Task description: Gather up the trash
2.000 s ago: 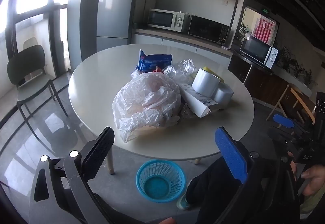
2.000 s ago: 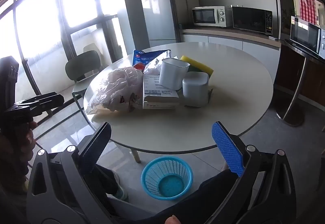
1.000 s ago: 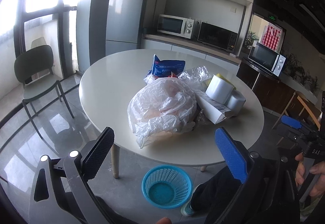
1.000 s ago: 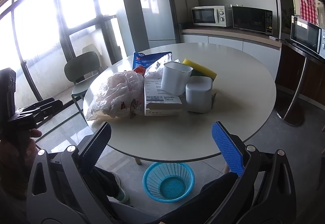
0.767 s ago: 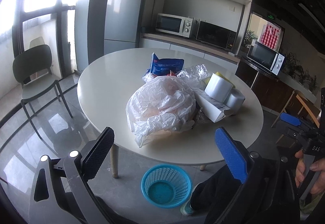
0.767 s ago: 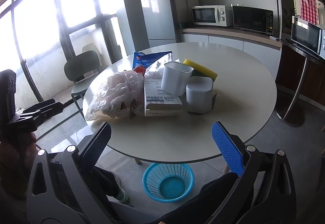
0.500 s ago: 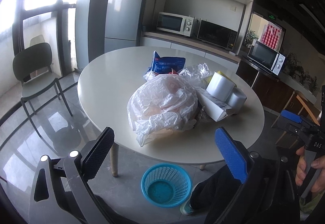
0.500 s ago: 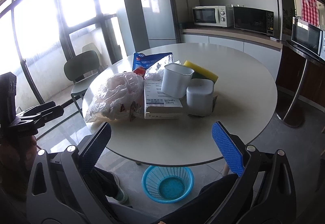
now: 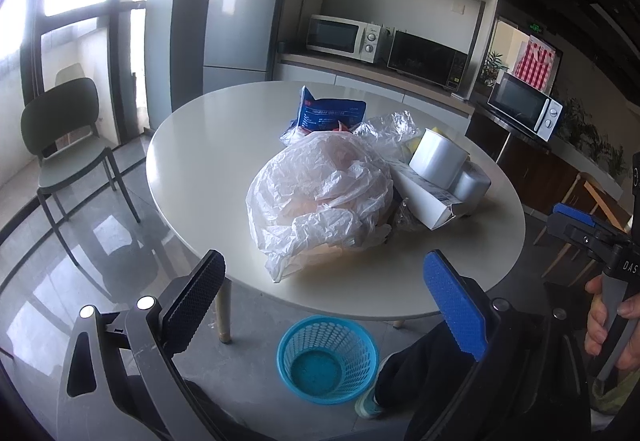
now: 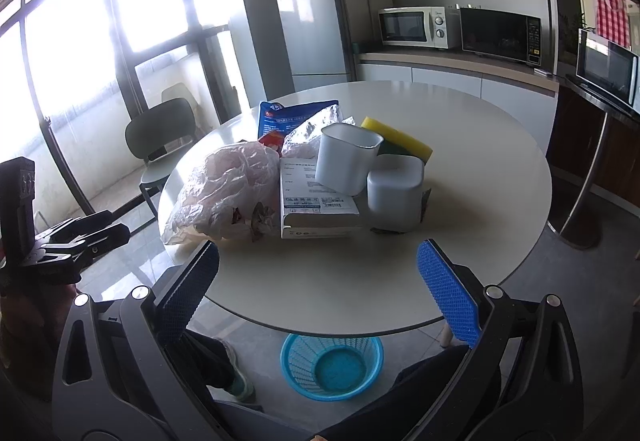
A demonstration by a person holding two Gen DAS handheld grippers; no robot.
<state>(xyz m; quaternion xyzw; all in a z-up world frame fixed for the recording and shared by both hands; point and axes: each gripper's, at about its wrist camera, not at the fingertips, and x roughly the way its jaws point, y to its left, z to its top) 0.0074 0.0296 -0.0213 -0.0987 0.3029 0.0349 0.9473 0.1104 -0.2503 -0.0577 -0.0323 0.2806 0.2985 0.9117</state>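
Both the left gripper (image 9: 326,301) and right gripper (image 10: 318,289) hang open and empty. Trash, including a plastic bag (image 9: 320,197), sits near the table's (image 9: 208,145) near edge, above a blue basket (image 9: 328,359).

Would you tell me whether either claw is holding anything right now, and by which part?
Nothing is held. The left claw and right claw are both open and empty, short of the trash pile.

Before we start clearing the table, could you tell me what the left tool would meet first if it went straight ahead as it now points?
Probably the crumpled white plastic bag at the near edge of the round table; it fills the gap between the left tool's open fingers. Depth is uncertain.
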